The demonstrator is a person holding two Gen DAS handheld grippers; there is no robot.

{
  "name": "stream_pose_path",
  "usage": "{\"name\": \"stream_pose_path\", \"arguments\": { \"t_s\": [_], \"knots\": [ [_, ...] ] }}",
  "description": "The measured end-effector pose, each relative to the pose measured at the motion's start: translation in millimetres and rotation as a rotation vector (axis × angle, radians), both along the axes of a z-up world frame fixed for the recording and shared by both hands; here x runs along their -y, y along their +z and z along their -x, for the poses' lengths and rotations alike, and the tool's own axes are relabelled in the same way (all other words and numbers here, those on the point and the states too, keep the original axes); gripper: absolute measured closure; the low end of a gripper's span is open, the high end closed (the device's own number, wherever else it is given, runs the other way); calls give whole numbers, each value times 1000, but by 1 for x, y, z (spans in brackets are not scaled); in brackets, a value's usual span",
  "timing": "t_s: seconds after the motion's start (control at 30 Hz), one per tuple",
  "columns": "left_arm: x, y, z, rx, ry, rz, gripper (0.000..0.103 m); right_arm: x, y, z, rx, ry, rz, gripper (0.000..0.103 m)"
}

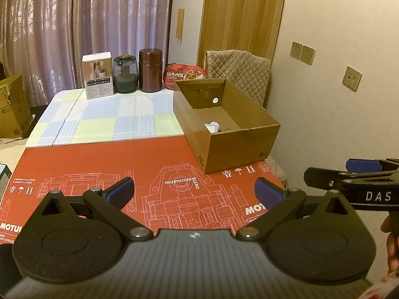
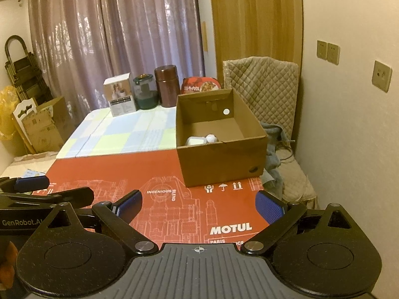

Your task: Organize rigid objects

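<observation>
Right gripper [image 2: 198, 205] hangs over the red mat [image 2: 154, 174], jaws spread wide, nothing between them. Left gripper [image 2: 32, 183] pokes in at the left edge, side-on; its jaw gap can't be judged. Open box [image 2: 219, 159] sits on the mat's far right, white items [image 2: 202, 140] in its near corner. Behind on the checked cloth [image 2: 119, 134]: white carton [image 2: 121, 94], green jar [image 2: 144, 91], brown canister [image 2: 166, 86], red bowl [image 2: 200, 84] in a row. Quilted chair [image 2: 269, 92] stands right of the box.

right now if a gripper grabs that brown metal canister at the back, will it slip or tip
The brown canister looks glossy and smooth, so the pads might slip. It stands tall and upright, so a high push could tip it, and on its side it would probably roll. The glass jar stands close beside it.
</observation>
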State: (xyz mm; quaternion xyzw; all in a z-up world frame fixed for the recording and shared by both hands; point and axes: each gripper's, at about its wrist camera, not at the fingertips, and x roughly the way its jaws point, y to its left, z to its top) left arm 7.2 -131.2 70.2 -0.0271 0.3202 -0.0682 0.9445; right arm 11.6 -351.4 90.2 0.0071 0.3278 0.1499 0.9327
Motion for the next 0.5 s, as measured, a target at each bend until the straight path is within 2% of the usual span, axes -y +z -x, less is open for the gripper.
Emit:
{"name": "stream_pose_path", "arguments": {
  "t_s": [0.5],
  "knots": [
    [-4, -2, 0, 0, 9, -5, 2, 0, 0, -1, -7, 7, 6, 8]
  ]
}}
